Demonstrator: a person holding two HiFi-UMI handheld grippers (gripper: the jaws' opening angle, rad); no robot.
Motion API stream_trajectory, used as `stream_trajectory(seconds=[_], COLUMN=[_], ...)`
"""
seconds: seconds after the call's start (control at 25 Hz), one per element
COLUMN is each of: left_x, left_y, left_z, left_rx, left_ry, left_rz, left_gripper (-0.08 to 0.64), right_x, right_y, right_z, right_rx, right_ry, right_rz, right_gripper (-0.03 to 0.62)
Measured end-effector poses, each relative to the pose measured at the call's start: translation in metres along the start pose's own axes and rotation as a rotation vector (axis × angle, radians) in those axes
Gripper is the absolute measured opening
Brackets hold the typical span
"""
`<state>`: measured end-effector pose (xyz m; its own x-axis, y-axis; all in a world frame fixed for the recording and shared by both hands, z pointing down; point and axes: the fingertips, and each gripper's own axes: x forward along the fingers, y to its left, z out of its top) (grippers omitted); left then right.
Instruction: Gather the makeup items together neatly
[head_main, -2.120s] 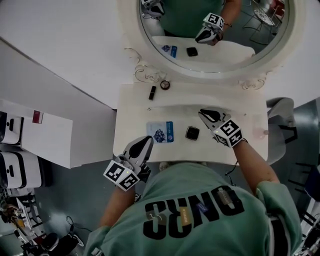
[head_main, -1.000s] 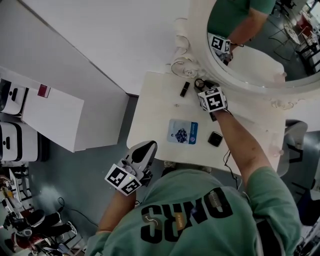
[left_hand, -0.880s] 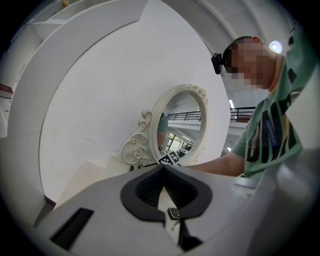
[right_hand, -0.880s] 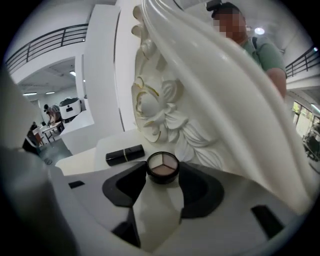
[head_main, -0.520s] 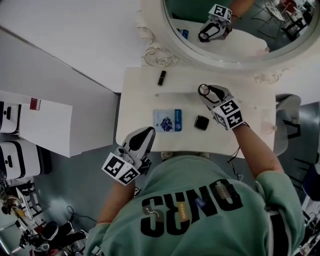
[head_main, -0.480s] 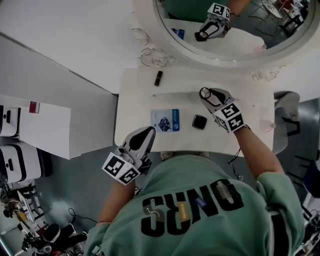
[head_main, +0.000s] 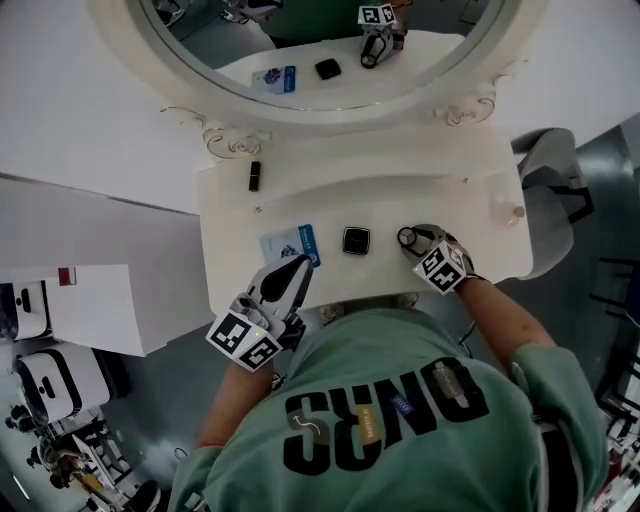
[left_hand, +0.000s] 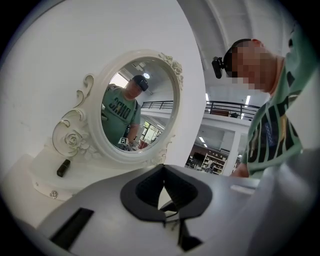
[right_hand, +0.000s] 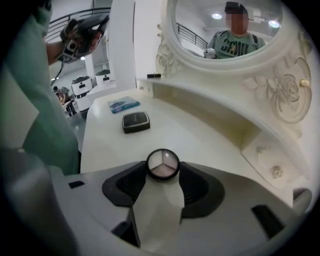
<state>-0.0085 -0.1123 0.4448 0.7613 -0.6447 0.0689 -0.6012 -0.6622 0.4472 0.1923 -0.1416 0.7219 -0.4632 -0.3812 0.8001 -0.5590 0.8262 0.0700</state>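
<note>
While the round eyeshadow compact (right_hand: 162, 164) sits pinched by its rim between the jaws of the right hand-held gripper (head_main: 412, 240), it hangs low over the front of the worktop (head_main: 470, 215), near the square black compact (head_main: 356, 240) and to its right. Whether it touches the surface I cannot tell. Further left lies the blue-and-white packet (head_main: 291, 245). The dark lipstick (head_main: 254, 176) lies alone on the raised shelf (head_main: 380, 165) at the back, well apart from the rest. The left hand-held gripper (head_main: 296, 266) is closed on nothing, hovering at the front edge by the packet.

The hold is only on a thin round rim, so the compact could twist or slip out. Let go while tilted, it may roll, and the front edge is near. Crowding in could also knock the square black compact askew.

A second ago the right hand-held gripper was at the back beside the dark lipstick, where the round eyeshadow compact lay. Now it has carried it forward, leaving the lipstick by itself.
</note>
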Motion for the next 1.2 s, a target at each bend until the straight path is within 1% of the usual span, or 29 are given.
stream_trajectory(seconds=[0.08, 0.24, 0.28, 0.32, 0.4, 0.48, 0.56, 0.68, 0.8, 0.88, 1.0, 1.12, 1.2], left_x=[0.006, 0.008, 0.007, 0.005, -0.001, -0.009, -0.020, -0.045, -0.079, -0.103, -0.139, -0.177, -0.201], left_y=[-0.005, -0.011, -0.011, -0.012, -0.011, -0.006, -0.002, 0.006, 0.021, 0.032, 0.050, 0.065, 0.074], left_z=[-0.003, -0.005, -0.004, -0.004, -0.001, 0.003, 0.006, 0.011, 0.015, 0.016, 0.015, 0.012, 0.008], left_rx=[0.003, 0.008, 0.009, 0.009, 0.010, 0.012, 0.010, 0.008, -0.003, -0.014, -0.029, -0.046, -0.056], left_ry=[0.008, 0.010, 0.008, 0.003, -0.012, -0.031, -0.052, -0.088, -0.122, -0.145, -0.171, -0.193, -0.204], left_rz=[-0.004, -0.001, 0.002, 0.005, 0.012, 0.026, 0.047, 0.086, 0.144, 0.188, 0.254, 0.318, 0.360], left_gripper=[0.008, 0.008, 0.008, 0.008, 0.008, 0.008, 0.008, 0.008, 0.008, 0.008, 0.008, 0.008, 0.008], right_x=[0.003, 0.002, 0.000, -0.004, -0.014, -0.026, -0.036, -0.041, -0.029, -0.009, 0.035, 0.086, 0.116], right_y=[0.002, 0.001, 0.002, 0.001, -0.006, -0.020, -0.032, -0.035, -0.020, -0.002, 0.026, 0.043, 0.050], right_z=[-0.008, -0.006, -0.004, 0.002, 0.023, 0.059, 0.103, 0.175, 0.249, 0.293, 0.343, 0.370, 0.377], right_rx=[-0.014, -0.026, -0.023, -0.008, 0.053, 0.107, 0.120, 0.080, -0.009, -0.079, -0.158, -0.174, -0.202], right_ry=[-0.011, -0.004, -0.010, -0.027, -0.094, -0.183, -0.267, -0.356, -0.410, -0.419, -0.382, -0.315, -0.259], right_rz=[0.000, 0.014, 0.021, 0.027, 0.026, 0.013, 0.009, 0.031, 0.075, 0.127, 0.211, 0.261, 0.268], right_gripper=[0.202, 0.210, 0.238, 0.250, 0.253, 0.253, 0.253, 0.253, 0.257, 0.271, 0.299, 0.322, 0.342])
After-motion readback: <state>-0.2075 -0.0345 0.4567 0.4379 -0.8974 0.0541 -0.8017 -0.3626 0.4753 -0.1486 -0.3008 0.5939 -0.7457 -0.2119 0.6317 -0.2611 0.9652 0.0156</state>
